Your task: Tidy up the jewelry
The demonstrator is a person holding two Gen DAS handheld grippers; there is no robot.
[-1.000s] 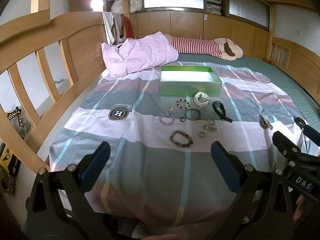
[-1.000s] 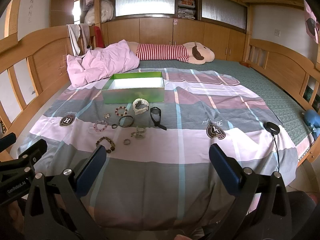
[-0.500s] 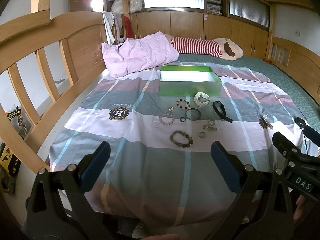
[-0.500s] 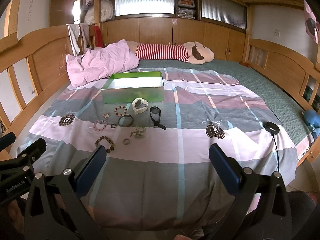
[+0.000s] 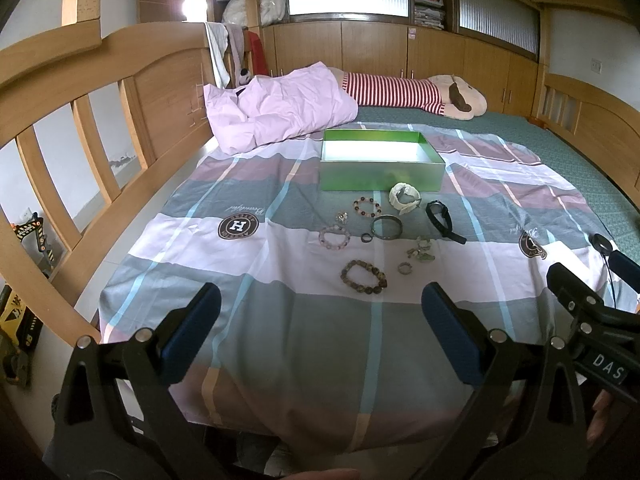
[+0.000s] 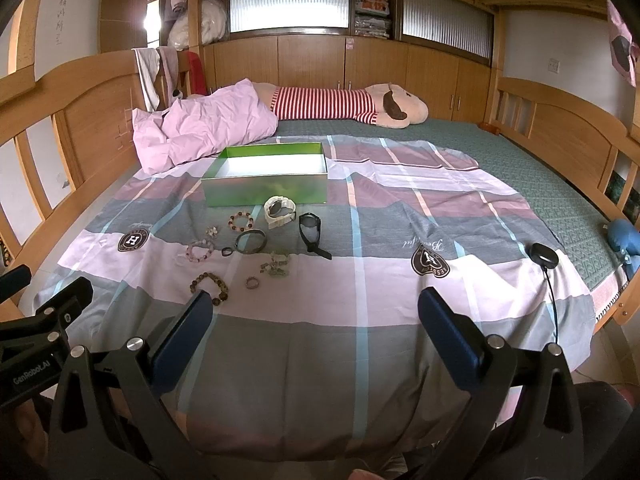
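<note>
Left wrist view: right gripper (image 5: 600, 312) at 3 o'clock reads "DAS". Left gripper (image 5: 320, 336) spread wide, empty. One green box (image 5: 380, 176) at 12 o'clock; three beaded bracelets, nearest brown (image 5: 363, 277), lie before it.

Right wrist view: "GenRobot.AI" at 9 o'clock; right gripper spread, empty. Nothing has moved.

The black right gripper (image 5: 596, 336) body reads "DAS"; the black left gripper (image 6: 36, 336) body reads "GenRobot.AI"; the plaid pink-and-grey bedsheet (image 5: 280, 320) bears a round "H" emblem (image 5: 238, 227).
</note>
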